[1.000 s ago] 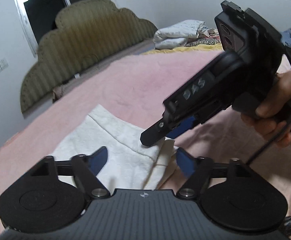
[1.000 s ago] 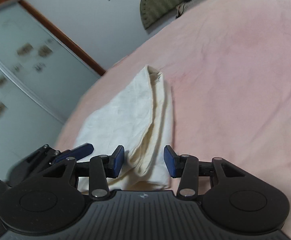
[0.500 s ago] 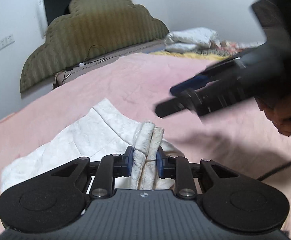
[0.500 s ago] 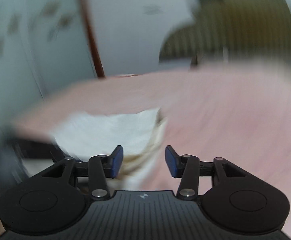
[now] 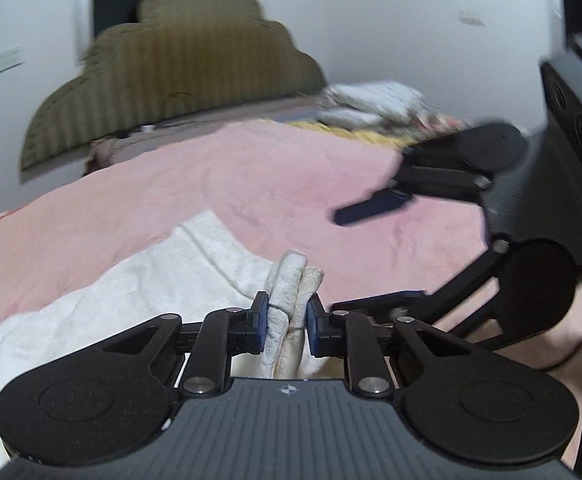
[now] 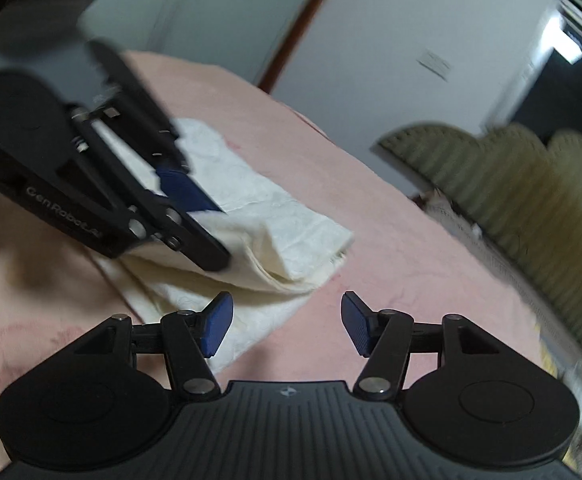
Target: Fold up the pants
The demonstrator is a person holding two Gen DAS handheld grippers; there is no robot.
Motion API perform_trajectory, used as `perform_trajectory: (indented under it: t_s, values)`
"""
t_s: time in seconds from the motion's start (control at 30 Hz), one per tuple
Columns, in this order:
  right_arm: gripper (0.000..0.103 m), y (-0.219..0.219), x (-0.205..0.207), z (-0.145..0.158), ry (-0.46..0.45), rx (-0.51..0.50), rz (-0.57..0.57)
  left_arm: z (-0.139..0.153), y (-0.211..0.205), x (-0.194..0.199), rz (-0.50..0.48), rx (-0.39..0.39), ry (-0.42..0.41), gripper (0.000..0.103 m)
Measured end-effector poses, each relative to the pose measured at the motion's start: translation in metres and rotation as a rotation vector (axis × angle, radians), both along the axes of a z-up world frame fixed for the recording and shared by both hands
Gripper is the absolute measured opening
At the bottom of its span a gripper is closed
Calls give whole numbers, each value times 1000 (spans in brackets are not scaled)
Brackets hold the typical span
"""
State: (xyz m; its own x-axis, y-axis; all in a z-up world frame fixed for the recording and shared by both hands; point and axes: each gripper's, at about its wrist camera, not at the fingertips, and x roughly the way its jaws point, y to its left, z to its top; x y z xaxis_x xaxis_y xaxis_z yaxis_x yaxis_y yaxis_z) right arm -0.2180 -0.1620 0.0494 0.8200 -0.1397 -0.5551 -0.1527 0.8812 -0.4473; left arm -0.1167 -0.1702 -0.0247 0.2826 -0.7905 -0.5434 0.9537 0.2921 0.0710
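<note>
Here, scene: a bed (image 5: pixel 275 168) under a pink blanket, with an olive padded headboard (image 5: pixel 179 64) against the white wall.
Pants: white pants (image 5: pixel 139 292), folded into a thick stack, lying on the pink blanket toward the near left part of the bed; in the right wrist view they (image 6: pixel 275 232) sit just ahead and to the left of the right tongs.
Left tongs: the left tongs (image 5: pixel 287 320) are clenched on a bunched edge of the pants, and the jaws are closing further; several cloth layers stand up between the blue pads (image 5: pixel 261 314). In the right wrist view the same tongs (image 6: pixel 207 236) bite the near edge of the stack.
Right tongs: the right tongs (image 6: pixel 287 326) are released and opening wider, with nothing between the pads; only bare blanket shows in the gap, and the left pad (image 6: pixel 217 322) is just beside the cloth.
From the left wrist view: the right tongs (image 5: pixel 375 248) hang above the blanket, to the right of the pants and apart from them.
Far end: pillows and bedding (image 5: pixel 371 104) heaped by the headboard.
</note>
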Motion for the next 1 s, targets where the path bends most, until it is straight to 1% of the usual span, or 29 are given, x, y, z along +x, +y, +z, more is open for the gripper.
perform_trajectory:
  t_s: [0.07, 0.1, 0.13, 0.17, 0.2, 0.23, 0.27, 0.3, 0.37, 0.43, 0.47, 0.53, 0.6, 0.63, 0.67, 0.7, 0.73, 0.77, 0.8, 0.83, 0.9, 0.97, 1.0]
  values:
    - [59, 11, 9, -10, 14, -102, 46, -4, -5, 0, -11, 34, -22, 20]
    - [59, 13, 13, -17, 23, -145, 65, -3, -5, 4, -20, 34, 1, 33]
    - [59, 13, 19, -23, 23, -163, 78, -1, -4, 8, -15, 28, 33, 35]
    - [59, 10, 22, -27, 20, -138, 78, 2, 0, 11, -7, 16, 52, 40]
    - [59, 5, 25, -29, 21, -95, 60, 3, 4, 11, 9, 6, 46, 51]
    - [59, 0, 27, -30, 19, -43, 25, 4, 9, 11, 26, 2, 19, 56]
    - [59, -5, 28, -28, 6, 11, -17, 4, 13, 9, 40, 5, -16, 65]
    - [59, -10, 27, -26, -15, 71, -57, 4, 18, 6, 46, 7, -50, 68]
    - [59, -20, 26, -21, -56, 227, -127, 3, 27, 2, 31, 11, -71, 68]
    - [59, -27, 28, -20, -68, 332, -176, 2, 34, -2, 23, 15, -80, 68]
    - [59, -29, 30, -21, -60, 365, -187, 0, 36, -4, 16, 21, -88, 68]
    - [60, -35, 37, -24, -12, 411, -214, -3, 35, -9, 6, 45, -126, 68]
    - [60, -41, 40, -26, 37, 474, -235, -7, 31, -11, 24, 59, -154, 68]
    - [60, -46, 41, -26, 45, 520, -250, -8, 29, -11, 32, 64, -146, 68]
    - [60, -47, 39, -25, 33, 539, -262, -9, 28, -12, 35, 64, -130, 68]
    - [60, -43, 37, -22, 17, 511, -256, -10, 27, -13, 31, 60, -120, 68]
    - [61, -34, 37, -21, 5, 429, -235, -11, 26, -16, 16, 58, -118, 69]
    - [64, -22, 36, -21, -3, 311, -204, -14, 23, -20, 9, 74, -139, 69]
    - [66, -10, 35, -22, -16, 190, -172, -19, 20, -25, 7, 100, -185, 69]
    - [70, 2, 35, -27, -25, 60, -125, -23, 17, -29, 3, 110, -237, 69]
    - [70, 21, 32, -38, -28, -165, -3, -28, 14, -37, -33, 114, -319, 67]
    - [70, 38, 26, -52, -29, -356, 122, -30, 14, -41, -74, 120, -361, 64]
    - [69, 43, 24, -57, -34, -420, 166, -30, 14, -41, -81, 125, -360, 62]
